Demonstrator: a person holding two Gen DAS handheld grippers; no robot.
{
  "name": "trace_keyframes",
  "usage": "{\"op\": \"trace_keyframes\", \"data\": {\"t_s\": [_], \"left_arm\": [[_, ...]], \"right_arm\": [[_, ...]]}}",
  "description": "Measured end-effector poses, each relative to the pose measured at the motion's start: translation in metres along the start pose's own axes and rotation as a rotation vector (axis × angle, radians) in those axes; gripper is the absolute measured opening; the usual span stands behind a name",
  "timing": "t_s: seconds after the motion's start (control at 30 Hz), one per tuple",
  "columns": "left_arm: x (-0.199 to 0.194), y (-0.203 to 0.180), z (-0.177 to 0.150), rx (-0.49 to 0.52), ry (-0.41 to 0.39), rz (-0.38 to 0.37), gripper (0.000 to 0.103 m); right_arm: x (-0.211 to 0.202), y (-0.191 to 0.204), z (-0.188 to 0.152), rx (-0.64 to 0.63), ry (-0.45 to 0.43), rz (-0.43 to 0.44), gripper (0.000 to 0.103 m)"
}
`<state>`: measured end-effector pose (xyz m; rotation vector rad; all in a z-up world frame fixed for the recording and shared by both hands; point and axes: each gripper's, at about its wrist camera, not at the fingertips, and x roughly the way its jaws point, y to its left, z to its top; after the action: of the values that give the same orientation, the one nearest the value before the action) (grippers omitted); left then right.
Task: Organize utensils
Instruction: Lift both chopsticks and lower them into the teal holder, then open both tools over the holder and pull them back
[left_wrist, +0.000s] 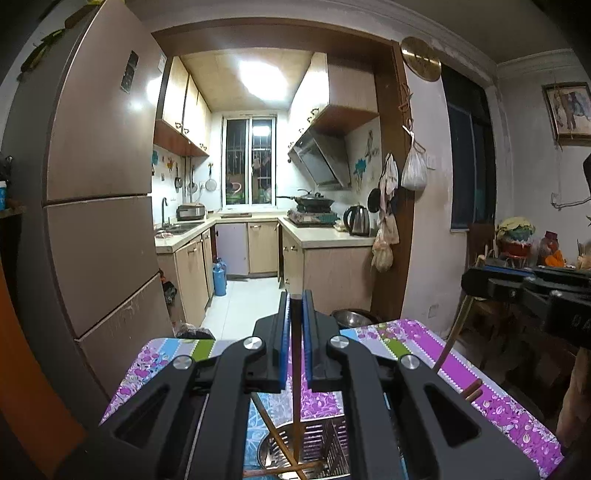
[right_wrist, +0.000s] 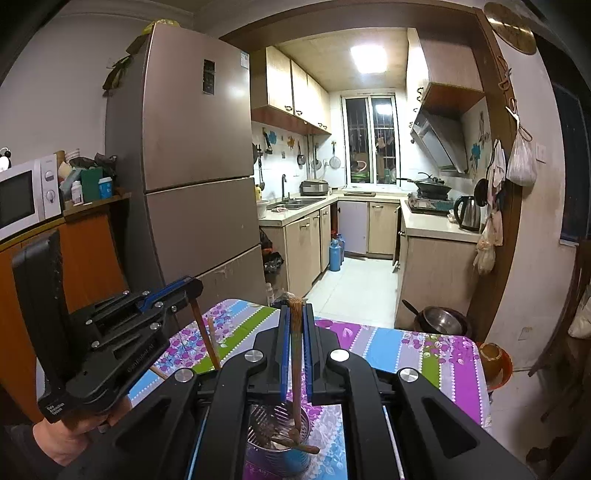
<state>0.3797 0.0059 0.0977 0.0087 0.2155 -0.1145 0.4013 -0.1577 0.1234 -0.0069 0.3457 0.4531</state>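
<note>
Left wrist view: my left gripper is pressed together on a chopstick. The stick runs along the fingers, its top end at the fingertips and its lower end pointing down into the holder, a slotted metal cup right under the gripper. More sticks lie crossed inside the cup. The holder stands on a table covered by a floral cloth in purple, blue and green stripes. Beyond the table a fridge stands on the left, and a doorway opens onto a lit kitchen with a white tiled floor. My right gripper shows at the right edge, with a second chopstick hanging down from it toward the table.

Right wrist view: my right gripper is pinching its chopstick, which stands nearly upright between the blue pads. Its frayed top sticks out past the fingertips, and its lower end sits inside the holder, directly below. My left gripper is at the left, held by my hand, with its chopstick slanting down and to the right over the table. A microwave sits at far left beside the fridge.
</note>
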Motion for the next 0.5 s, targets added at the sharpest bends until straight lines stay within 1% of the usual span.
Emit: {"op": "trace_keyframes", "data": {"t_s": [0.13, 0.2, 0.27, 0.33, 0.4, 0.43, 0.47, 0.5], "left_arm": [[-0.001, 0.003, 0.002, -0.003, 0.003, 0.011, 0.006], [-0.005, 0.004, 0.005, -0.003, -0.001, 0.014, 0.008], [-0.012, 0.003, 0.008, -0.002, -0.009, 0.015, 0.019], [-0.031, 0.005, 0.013, 0.01, -0.023, 0.011, 0.021], [-0.057, 0.008, 0.014, 0.033, -0.039, 0.01, 0.025], [-0.07, 0.011, 0.013, 0.039, -0.047, 0.007, 0.031], [-0.095, 0.017, 0.009, 0.043, -0.064, 0.0, 0.04], [-0.118, 0.023, 0.002, 0.05, -0.078, -0.007, 0.045]], "right_arm": [[-0.006, -0.003, 0.002, 0.009, -0.015, -0.008, 0.008], [-0.014, -0.004, 0.003, 0.01, -0.033, -0.012, 0.01], [-0.025, -0.002, 0.005, 0.012, -0.054, -0.022, 0.014], [-0.04, -0.001, 0.007, 0.008, -0.079, -0.026, 0.014], [-0.068, 0.005, 0.006, -0.007, -0.127, -0.026, 0.016], [-0.082, 0.008, 0.003, -0.016, -0.15, -0.026, 0.021], [-0.101, 0.013, -0.002, -0.026, -0.179, -0.028, 0.027], [-0.119, 0.017, -0.01, -0.034, -0.205, -0.028, 0.029]]}}
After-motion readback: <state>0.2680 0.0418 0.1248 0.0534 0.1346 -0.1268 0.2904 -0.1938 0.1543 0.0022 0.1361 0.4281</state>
